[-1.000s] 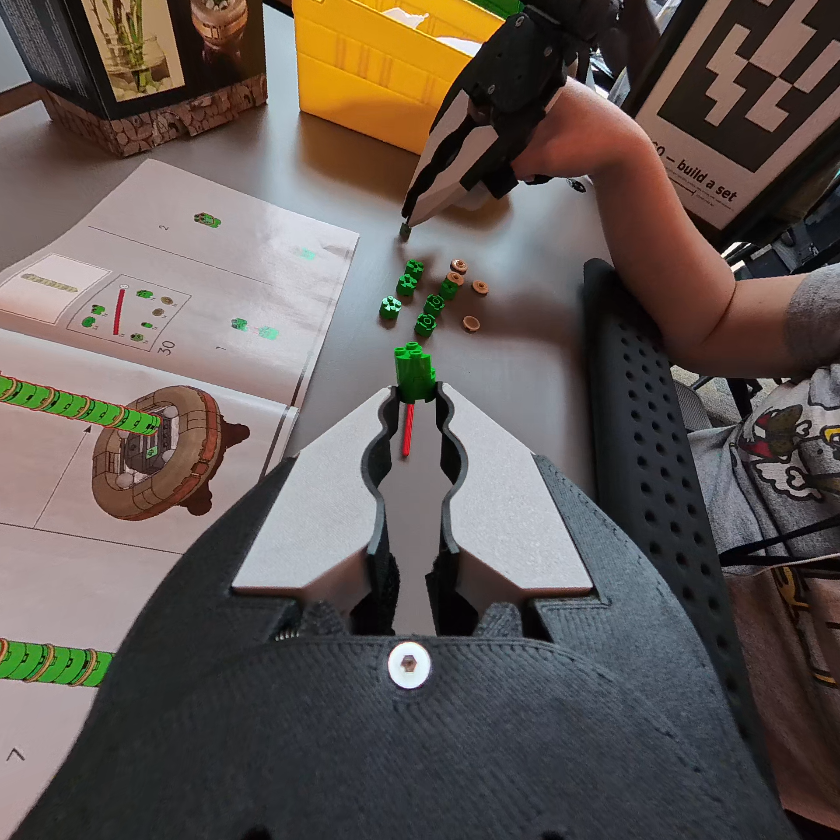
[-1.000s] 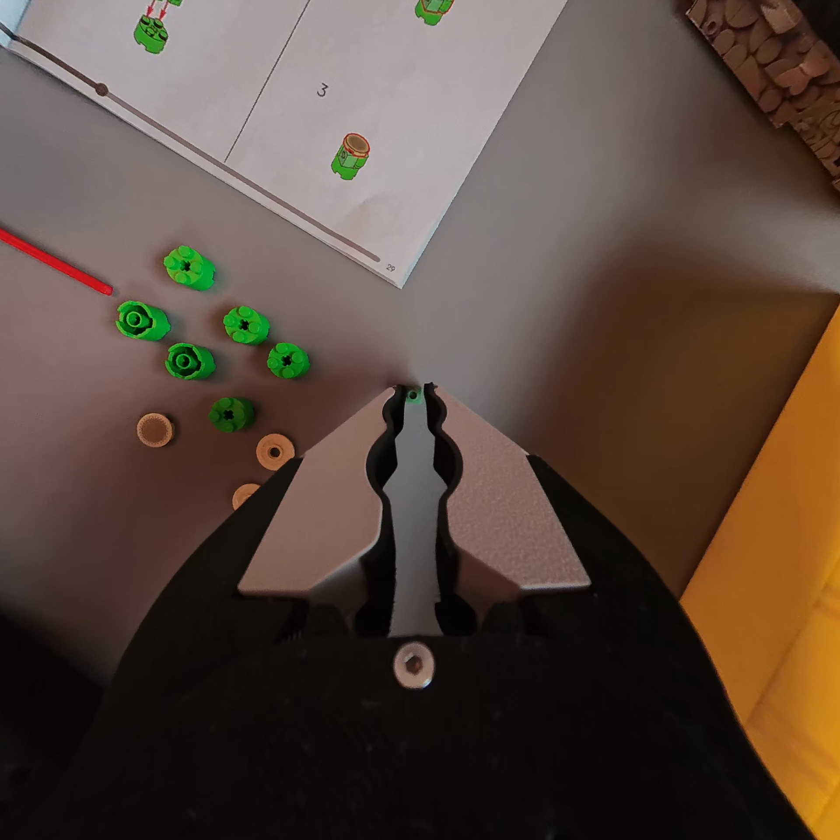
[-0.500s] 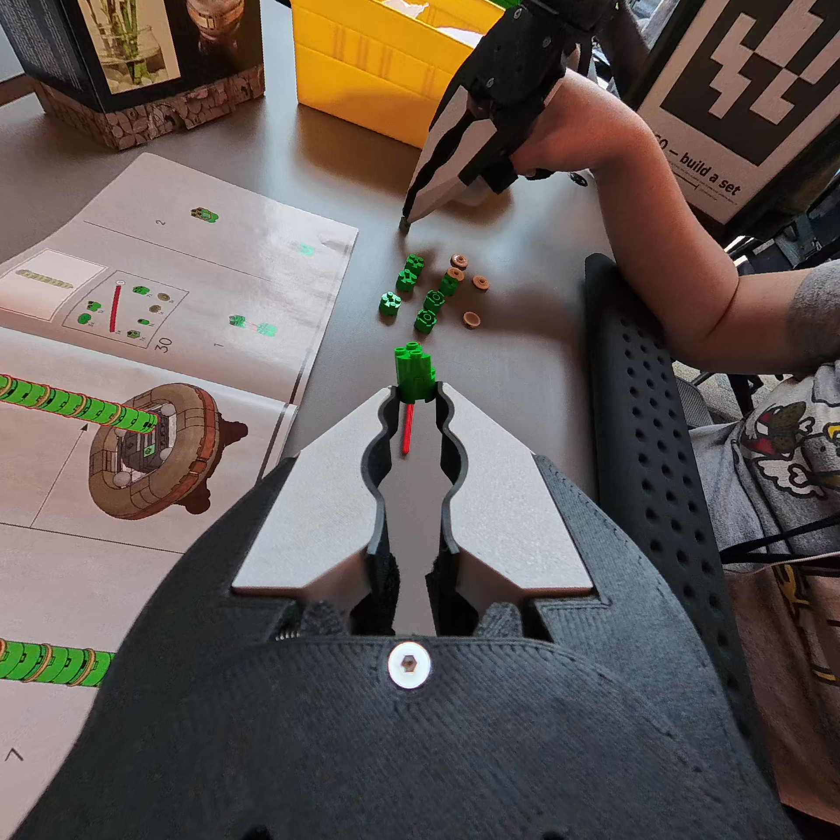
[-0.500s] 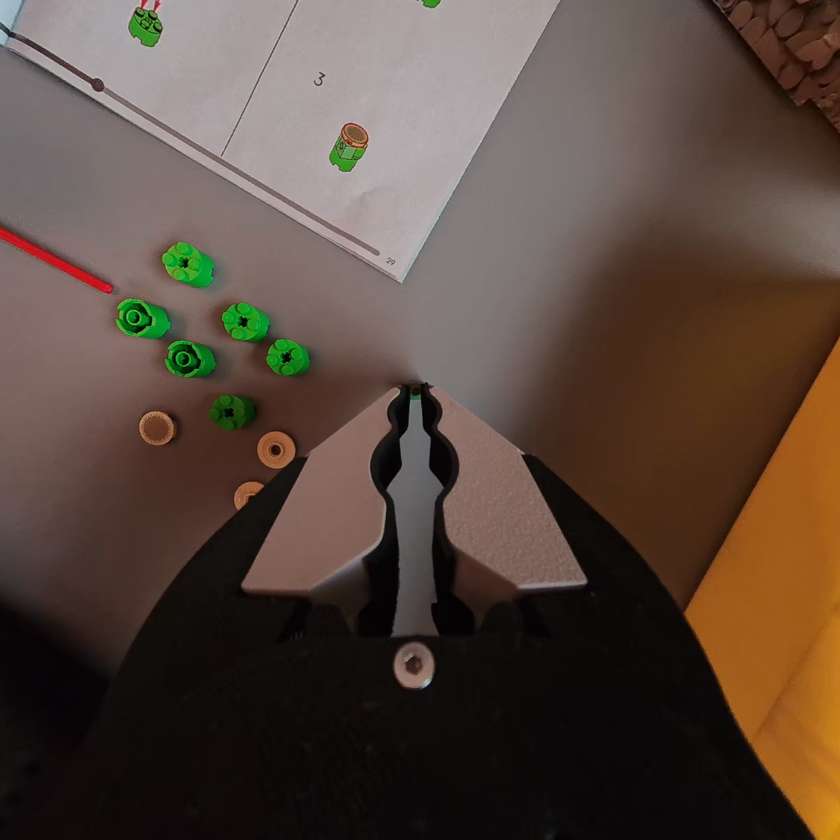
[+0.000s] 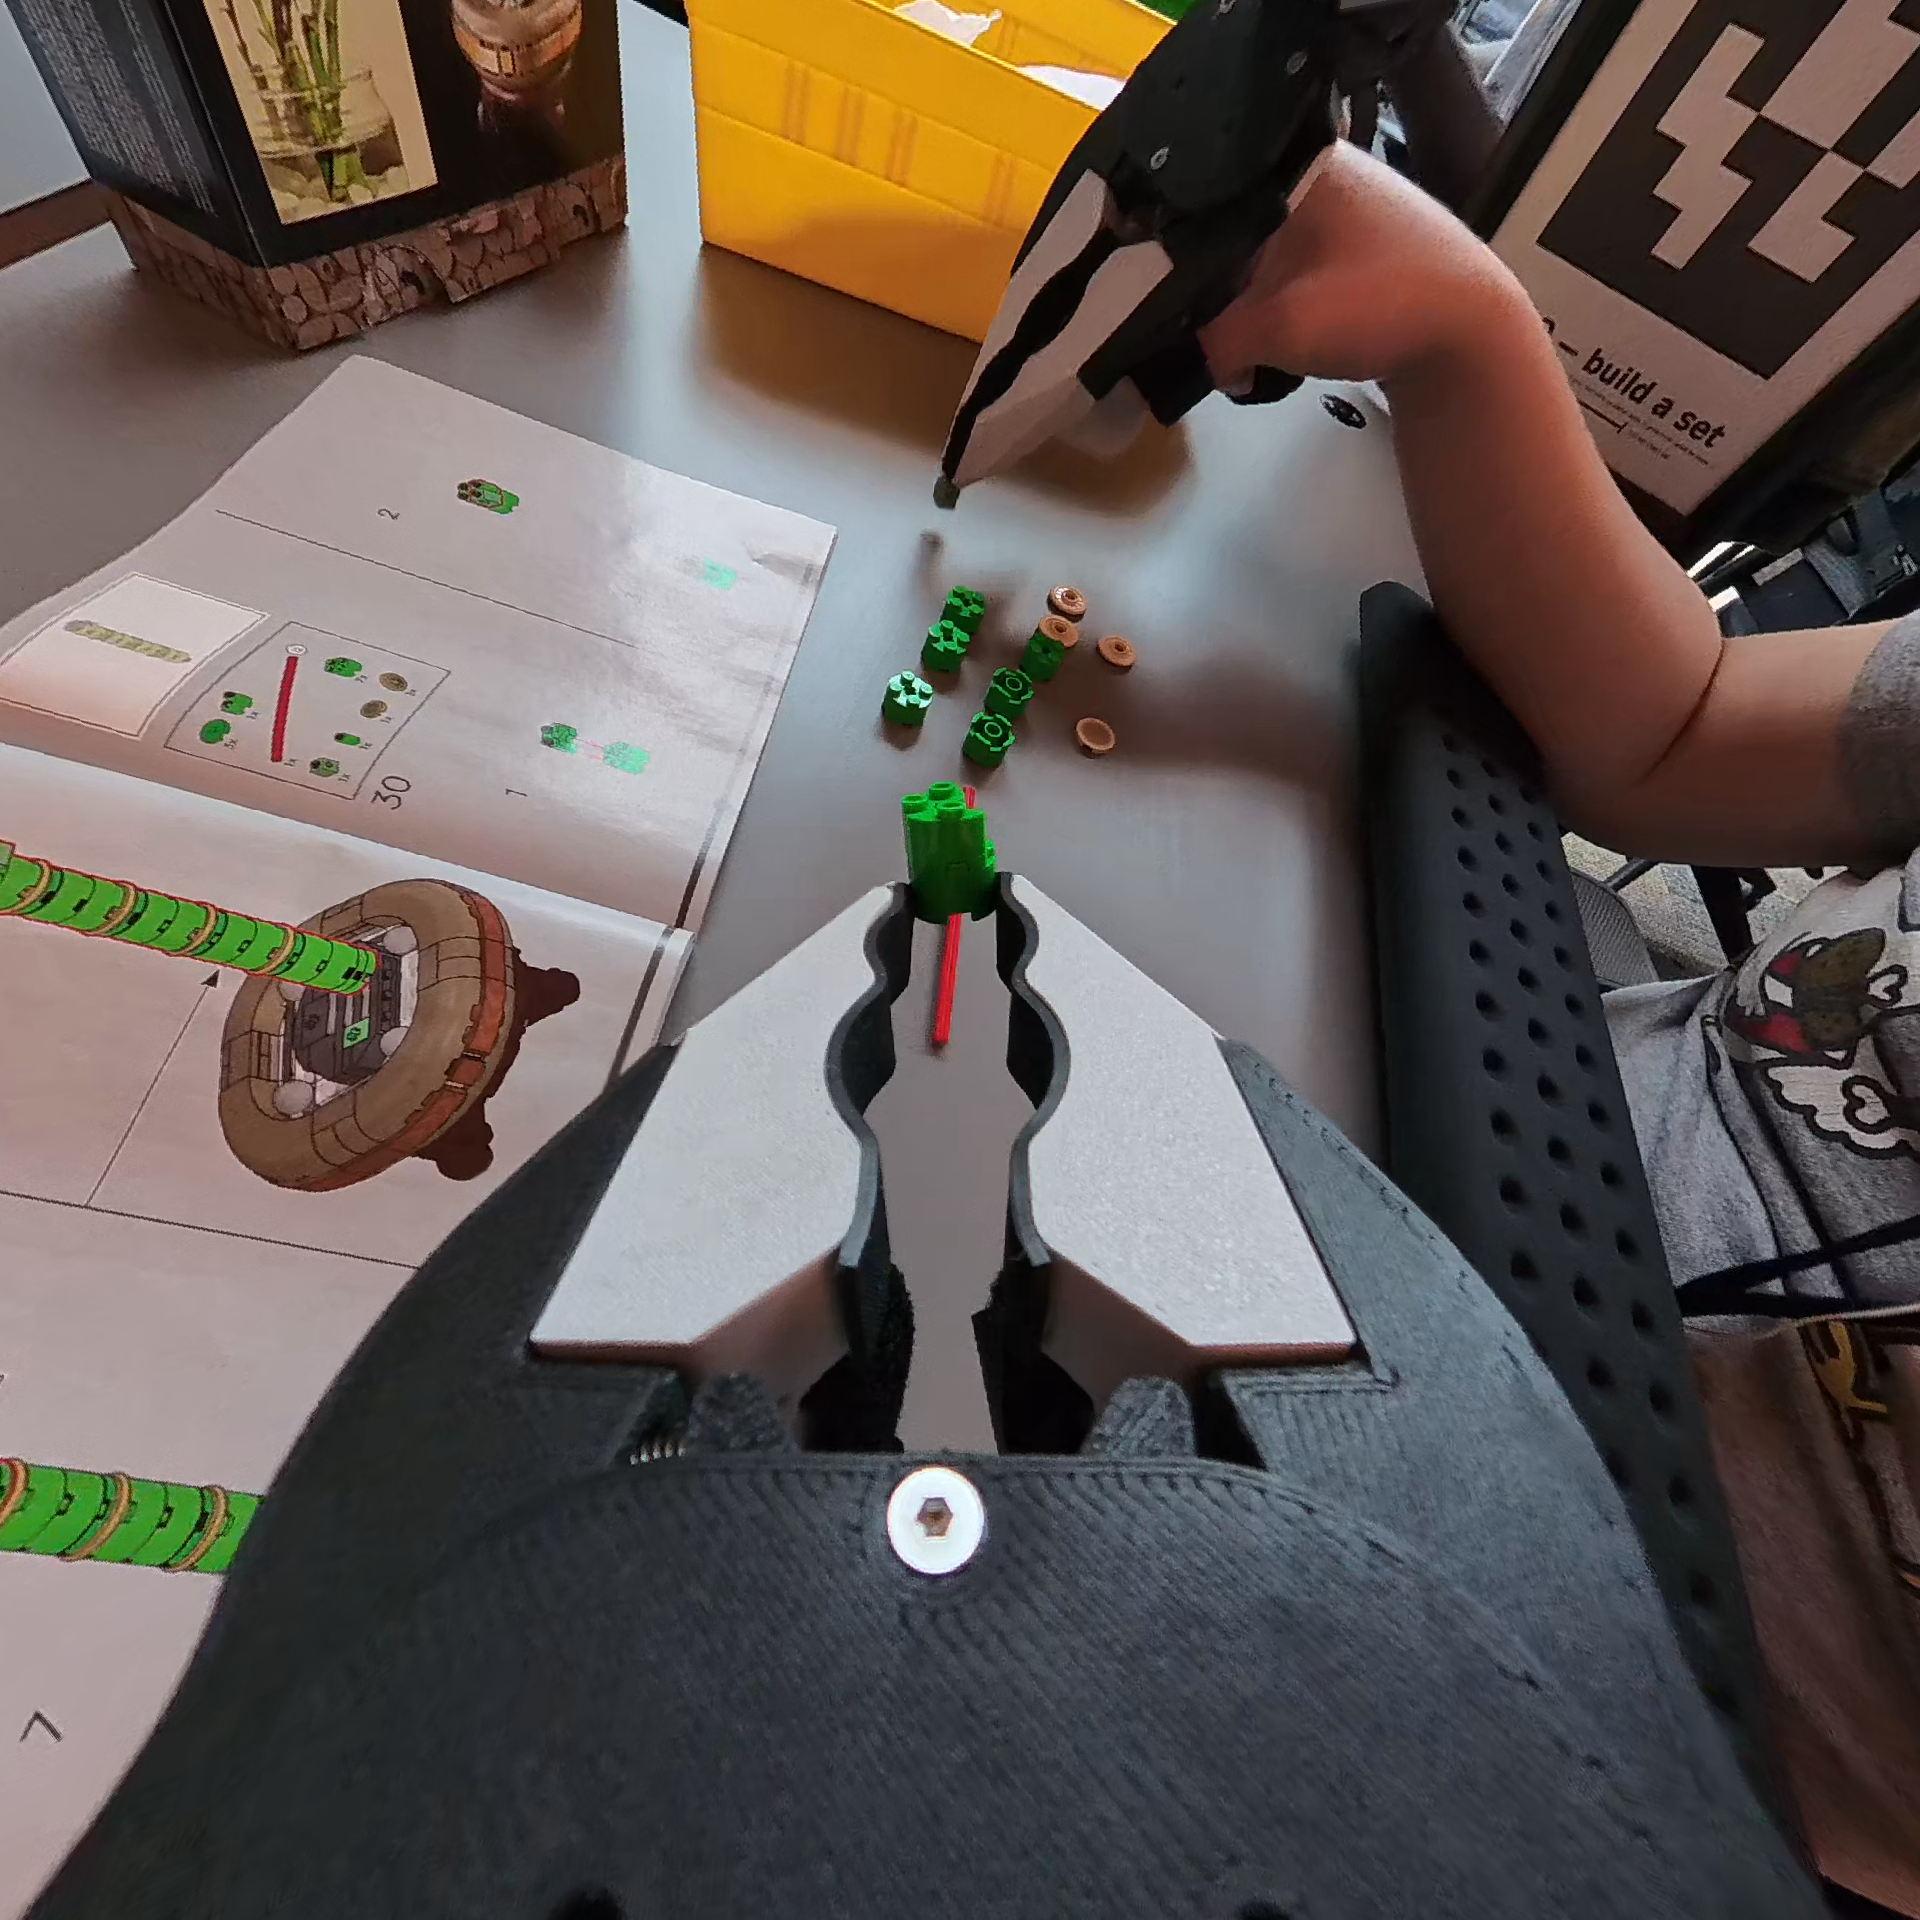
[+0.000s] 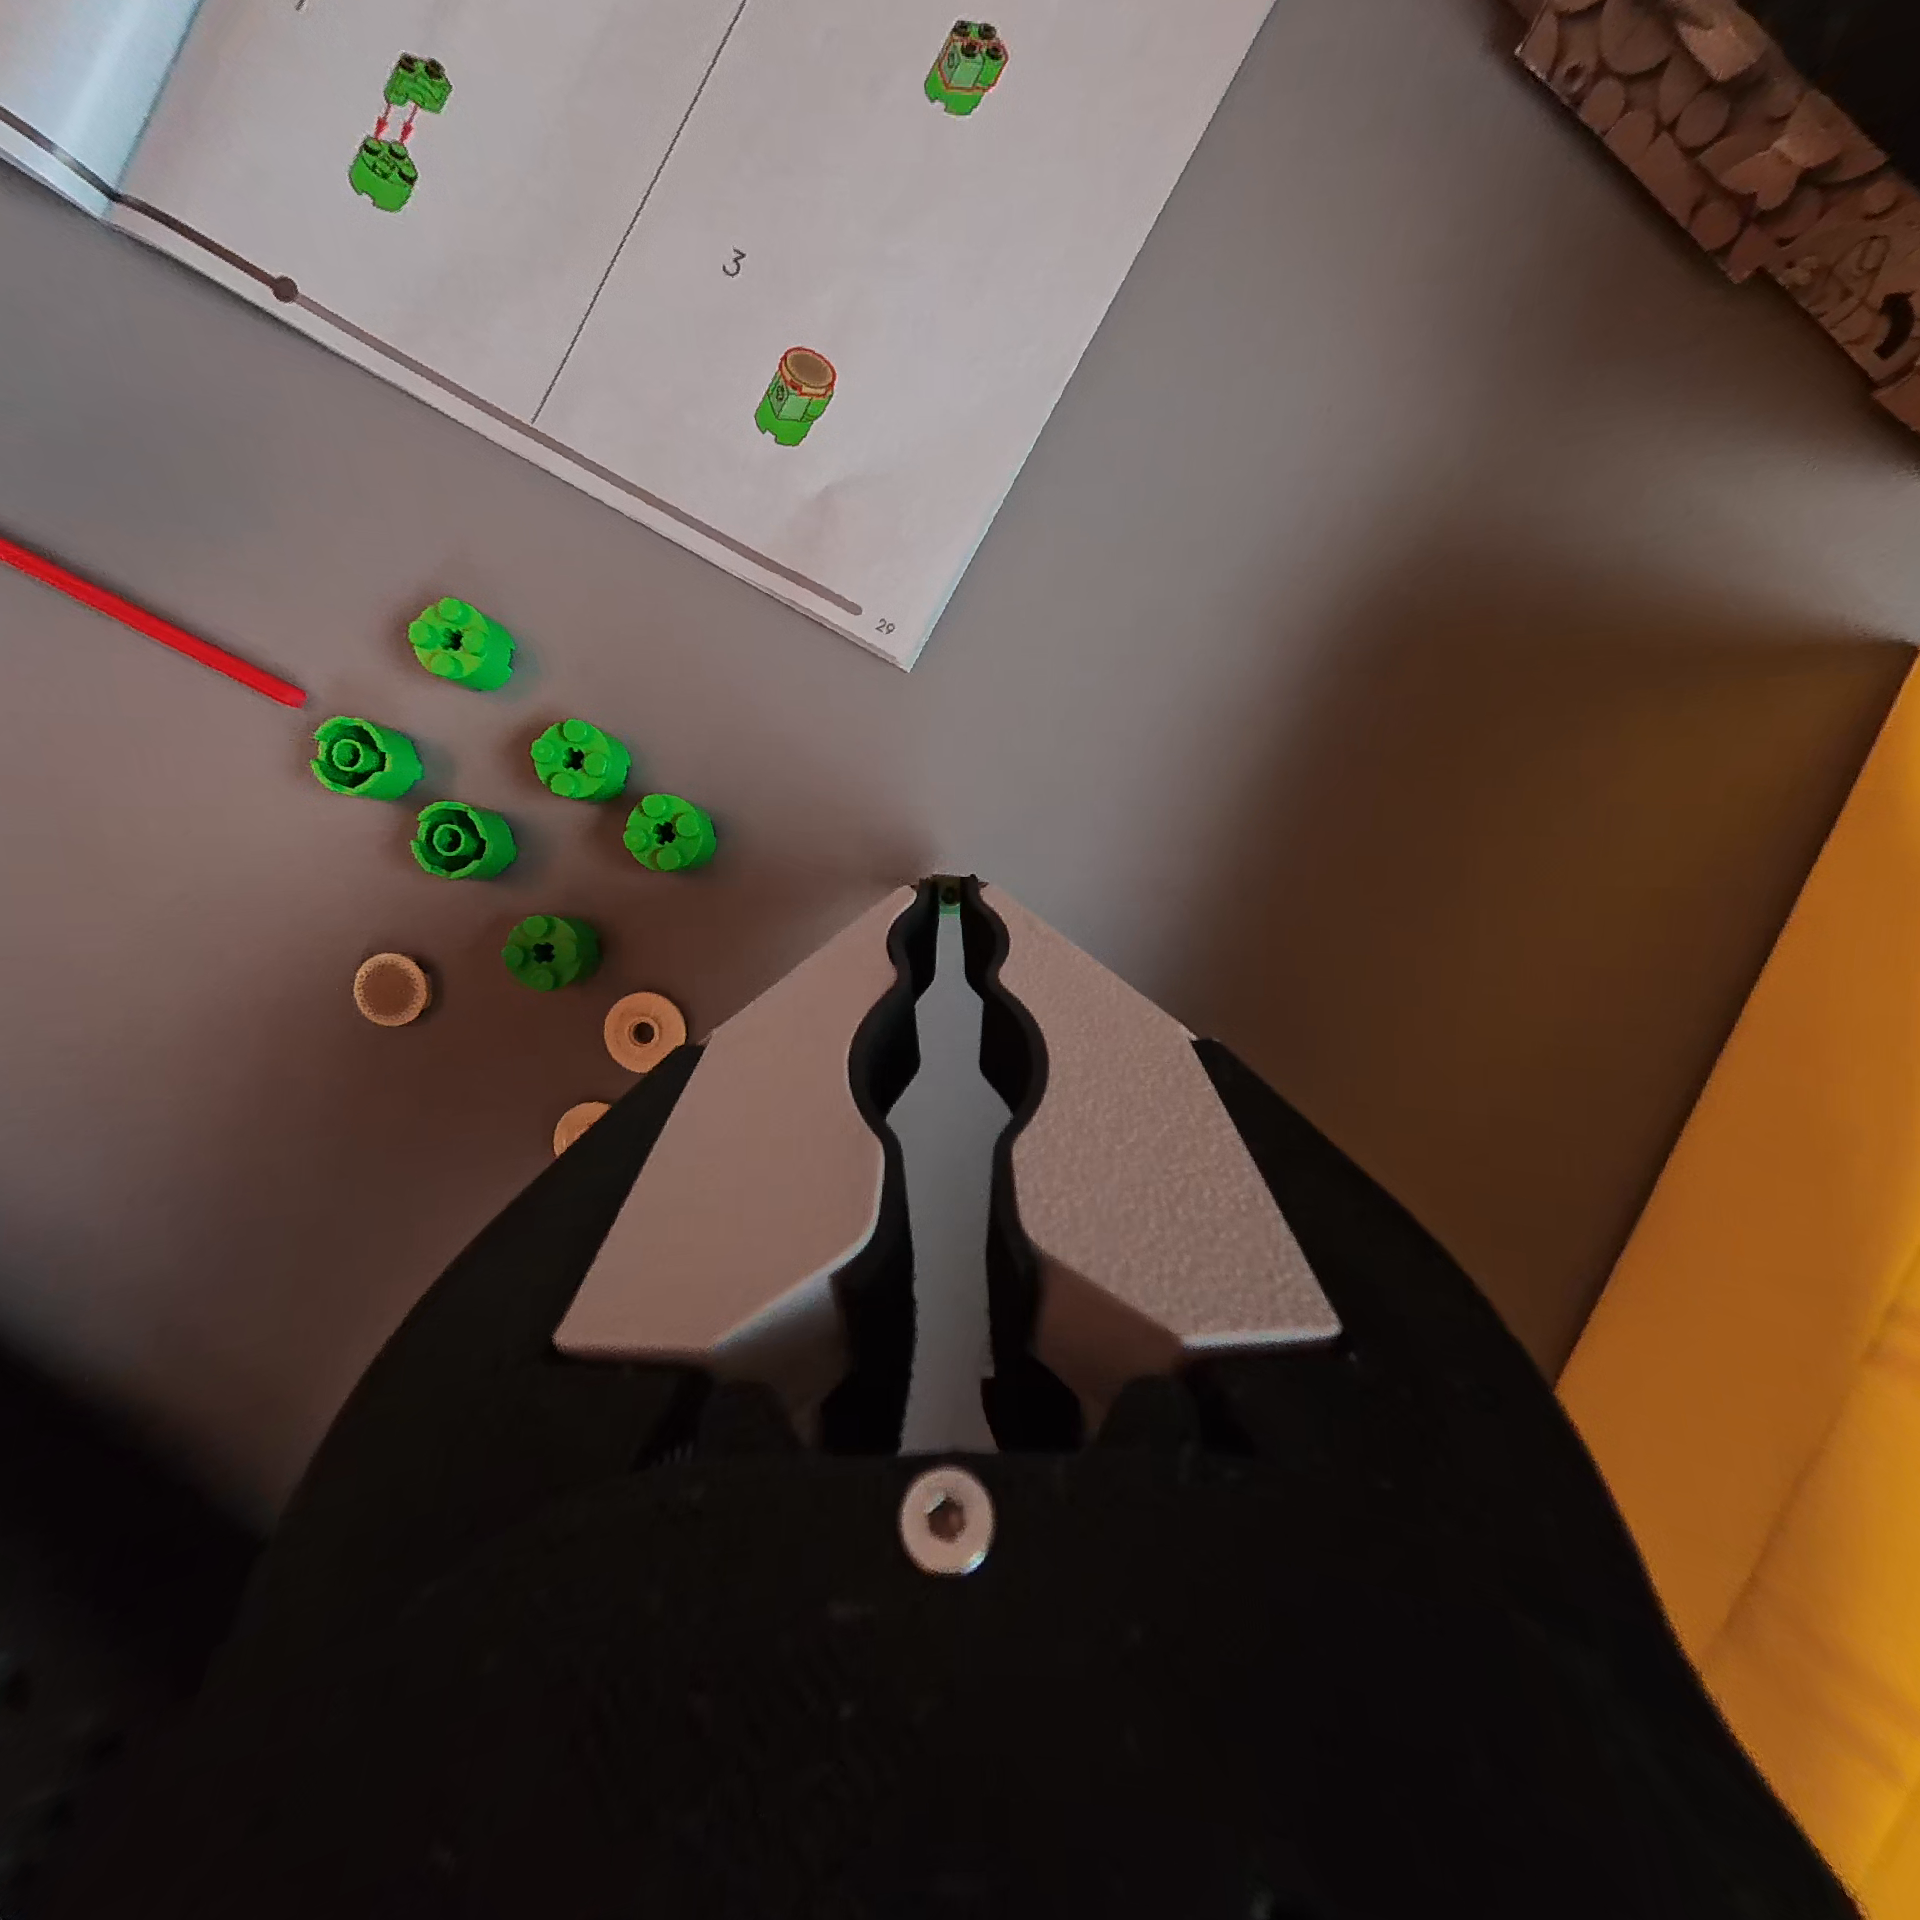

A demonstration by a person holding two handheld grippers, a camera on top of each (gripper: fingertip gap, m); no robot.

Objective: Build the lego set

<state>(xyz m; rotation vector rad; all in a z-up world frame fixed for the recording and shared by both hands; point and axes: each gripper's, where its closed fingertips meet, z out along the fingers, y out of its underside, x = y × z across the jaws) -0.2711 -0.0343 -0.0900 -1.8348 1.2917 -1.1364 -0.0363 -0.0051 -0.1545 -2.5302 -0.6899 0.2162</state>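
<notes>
The left gripper (image 5: 948, 891) grips a green brick stack (image 5: 945, 847) at its fingertips, above a red rod (image 5: 945, 982) on the worktop (image 5: 1195, 883). The right gripper (image 6: 948, 891) pinches a small green piece (image 6: 949, 900), fingers nearly closed. Loose green bricks (image 6: 577, 758) and tan rounds (image 6: 644, 1031) lie between the grippers, beside the manual (image 5: 436, 644).

left gripper (image 5: 948, 896) clamping green brick stack (image 5: 945, 850) — red rod (image 5: 945, 982) beneath; loose green bricks (image 5: 966, 675) beyond
</notes>
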